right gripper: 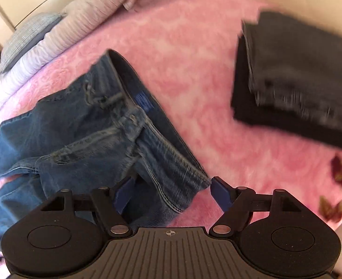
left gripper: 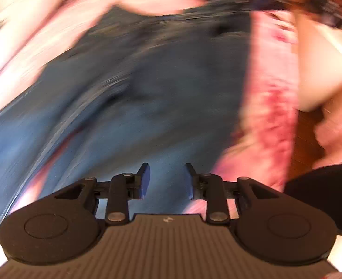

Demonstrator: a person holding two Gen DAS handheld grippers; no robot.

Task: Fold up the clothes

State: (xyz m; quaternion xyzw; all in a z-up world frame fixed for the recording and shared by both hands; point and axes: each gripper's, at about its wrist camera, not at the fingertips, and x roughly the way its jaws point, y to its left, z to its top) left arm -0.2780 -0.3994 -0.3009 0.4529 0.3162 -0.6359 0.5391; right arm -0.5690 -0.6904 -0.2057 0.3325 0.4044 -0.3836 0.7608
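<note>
The blue jeans (right gripper: 96, 134) lie on the pink blanket (right gripper: 194, 69), left of centre. The right gripper (right gripper: 171, 193) gapes around their waistband corner without pinching; the left gripper (left gripper: 167, 179) stands apart, empty, over blurred denim. Folded dark clothes (right gripper: 296, 81) sit upper right.

1. Left wrist view: heavy motion blur smears the jeans (left gripper: 147, 81) and pink blanket (left gripper: 271, 107); only the gripper (left gripper: 167, 178) stays sharp
2. Right wrist view: bright, soft, even light; jeans (right gripper: 82, 134) fairly crisp, dark stack (right gripper: 296, 81) streaked
3. Fisheye bends both views, with dark corners
</note>
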